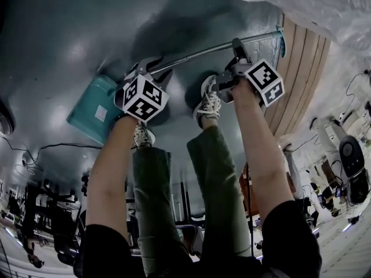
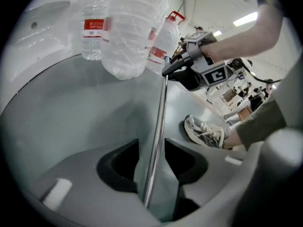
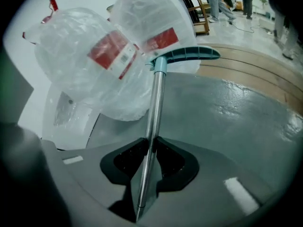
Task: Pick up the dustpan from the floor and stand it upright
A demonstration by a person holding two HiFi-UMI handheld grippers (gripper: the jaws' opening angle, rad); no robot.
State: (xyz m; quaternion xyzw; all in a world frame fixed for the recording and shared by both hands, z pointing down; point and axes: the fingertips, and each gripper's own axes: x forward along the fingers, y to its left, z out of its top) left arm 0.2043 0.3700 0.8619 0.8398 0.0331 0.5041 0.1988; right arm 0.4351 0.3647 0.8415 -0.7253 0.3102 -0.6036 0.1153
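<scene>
1. Dustpan: the teal pan (image 1: 93, 112) sits far left in the head view, low against the grey floor (image 1: 58, 33). Whether it touches the floor cannot be read. Its metal pole (image 1: 197, 54) slants up and to the right.
2. Left gripper (image 2: 151, 144): the jaws stand wide apart on either side of the pole, near the pan end. The pads are clear of the metal, so it holds nothing.
3. Shoes (image 1: 208, 103): the person's feet are just beneath the pole, between the two grippers.
4. Right gripper (image 3: 151, 141): the jaws are clamped on the pole further along, toward the teal handle grip (image 3: 187, 55). This is the only hold on the dustpan.
5. Hazards: there is one pinch on a smooth round pole, and the pan's weight is at the far end. The pole may twist or slide in the pads, and the pan may swing down. The open left jaws would only guide it loosely. The handle end lies near the bagged water bottles (image 3: 94, 70) and could knock them as the pole tips upright.
6. View differences: only the head view shows the pan. The left gripper view shows the gap beside the pole. The right gripper view shows the handle grip against the bottles.
</scene>
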